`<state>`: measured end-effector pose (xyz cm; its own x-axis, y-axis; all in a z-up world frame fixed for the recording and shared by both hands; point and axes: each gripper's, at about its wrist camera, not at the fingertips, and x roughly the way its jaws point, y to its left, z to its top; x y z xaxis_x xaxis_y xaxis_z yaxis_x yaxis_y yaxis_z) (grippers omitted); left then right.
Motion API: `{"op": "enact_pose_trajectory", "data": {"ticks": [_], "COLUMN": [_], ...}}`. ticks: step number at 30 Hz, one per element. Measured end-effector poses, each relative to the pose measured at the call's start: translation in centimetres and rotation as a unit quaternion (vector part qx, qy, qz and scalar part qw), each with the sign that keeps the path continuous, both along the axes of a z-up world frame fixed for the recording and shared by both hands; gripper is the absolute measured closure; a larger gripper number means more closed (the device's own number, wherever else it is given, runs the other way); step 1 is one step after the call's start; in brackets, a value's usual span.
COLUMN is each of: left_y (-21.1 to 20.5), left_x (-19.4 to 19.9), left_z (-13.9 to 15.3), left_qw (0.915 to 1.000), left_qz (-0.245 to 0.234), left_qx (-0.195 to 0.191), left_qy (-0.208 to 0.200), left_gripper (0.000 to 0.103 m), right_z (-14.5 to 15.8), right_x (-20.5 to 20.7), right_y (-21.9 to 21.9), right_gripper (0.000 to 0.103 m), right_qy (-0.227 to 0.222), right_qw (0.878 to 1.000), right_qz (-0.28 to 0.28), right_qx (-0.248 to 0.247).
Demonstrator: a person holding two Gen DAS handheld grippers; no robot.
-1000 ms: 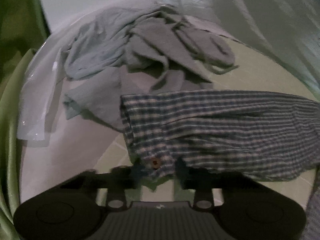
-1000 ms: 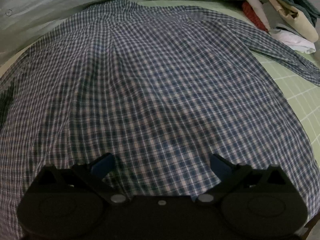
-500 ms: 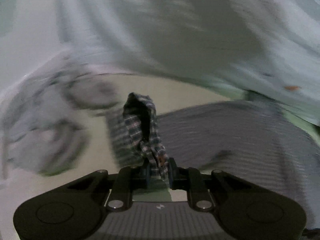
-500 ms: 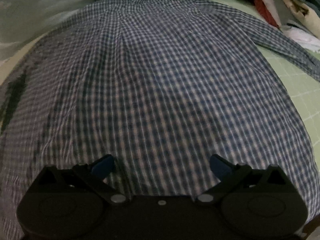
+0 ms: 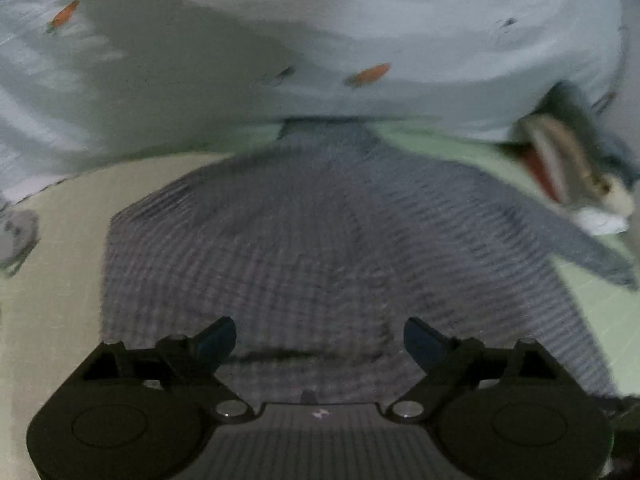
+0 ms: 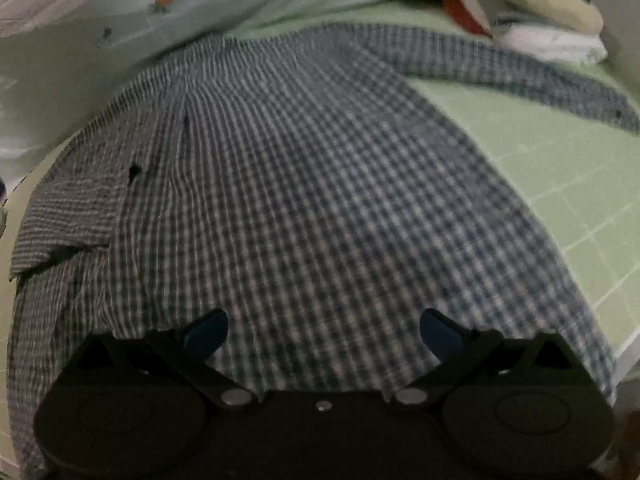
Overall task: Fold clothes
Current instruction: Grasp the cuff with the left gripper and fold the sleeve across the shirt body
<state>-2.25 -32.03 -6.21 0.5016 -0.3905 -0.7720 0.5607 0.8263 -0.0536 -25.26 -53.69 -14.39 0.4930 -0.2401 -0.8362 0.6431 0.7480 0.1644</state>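
A blue and white checked shirt (image 6: 320,184) lies spread back-up on a light green gridded bedsheet (image 6: 568,184). Its left sleeve (image 6: 72,208) is folded in over the body; the other sleeve (image 6: 520,76) stretches away to the right. In the left wrist view the same shirt (image 5: 320,240) is blurred by motion. My left gripper (image 5: 320,340) hovers over the shirt with its jaws opening wide and nothing between them. My right gripper (image 6: 324,332) stands open above the shirt's lower part, also holding nothing.
A pale quilt with small orange carrot prints (image 5: 360,40) bunches along the far side. A pile of other clothes (image 6: 540,12) sits at the far right. A grey garment (image 5: 16,232) shows at the left edge.
The left gripper carried the checked sleeve cuff across to the right, then let go and opened. The sleeve now lies over the shirt body. The right gripper drifted slightly and stayed open.
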Motion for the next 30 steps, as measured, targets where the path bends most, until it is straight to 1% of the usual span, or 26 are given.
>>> {"op": "enact_pose_trajectory", "data": {"ticks": [2,3,6,9,12,13,15,17,19,22,24,25,27,29,30], "left_y": [1.2,1.7,3.6,5.3,6.6,7.0,7.5,8.0,8.2,8.5,8.8,9.0,9.5,9.9,10.0], "left_x": [0.3,0.4,0.4,0.6,0.1,-0.1,0.2,1.0,1.7,2.5,3.2,3.8,5.0,6.4,7.1], "left_z": [-0.5,-0.6,-0.7,-0.5,0.1,0.3,0.2,-0.4,-1.1,-1.7,-1.9,-2.0,-2.2,-2.5,-2.7], "left_qw": [0.9996,0.9991,0.9970,0.9940,0.9933,0.9931,0.9929,0.9910,0.9905,0.9910,0.9910,0.9909,0.9905,0.9893,0.9887], "left_qz": [0.027,0.040,0.074,0.104,0.112,0.114,0.118,0.133,0.136,0.132,0.131,0.132,0.136,0.144,0.148], "left_qx": [0.010,0.013,0.018,0.027,0.020,0.017,0.006,0.006,0.009,0.016,0.019,0.017,0.012,0.011,0.011], "left_qy": [0.009,0.011,0.013,0.018,0.017,0.017,0.011,0.015,0.019,0.018,0.016,0.016,0.018,0.022,0.022], "left_gripper": [0.012,0.011,0.007,0.007,0.007,0.005,0.002,0.002,0.002,0.002,0.002,0.002,0.002,0.002,0.002], "right_z": [0.3,0.4,0.6,1.1,2.1,2.5,3.6,4.4,4.6,4.0,3.3,2.9,2.3,1.7,1.3], "right_x": [0.4,0.8,2.2,4.3,6.2,6.8,8.0,9.4,10.7,12.6,13.9,14.5,15.7,17.2,17.9], "right_y": [0.1,0.2,0.9,2.6,4.1,4.6,5.5,6.2,6.7,7.2,7.9,8.1,8.2,8.1,8.1], "right_gripper": [0.000,0.000,0.000,0.000,0.000,0.000,0.001,0.001,0.004,0.009,0.019,0.022,0.035,0.040,0.040], "right_qy": [-0.007,-0.011,-0.017,0.004,0.019,0.018,-0.008,-0.036,-0.053,-0.068,-0.063,-0.061,-0.065,-0.068,-0.066], "right_qw": [1.000,1.000,0.999,0.997,0.996,0.995,0.993,0.990,0.987,0.984,0.982,0.982,0.980,0.980,0.980], "right_qz": [0.010,0.017,0.039,0.065,0.081,0.088,0.110,0.128,0.141,0.162,0.174,0.178,0.185,0.188,0.190], "right_qx": [-0.012,-0.009,-0.016,-0.031,-0.037,-0.038,-0.043,-0.050,-0.049,-0.039,-0.031,-0.028,-0.012,0.005,0.010]}}
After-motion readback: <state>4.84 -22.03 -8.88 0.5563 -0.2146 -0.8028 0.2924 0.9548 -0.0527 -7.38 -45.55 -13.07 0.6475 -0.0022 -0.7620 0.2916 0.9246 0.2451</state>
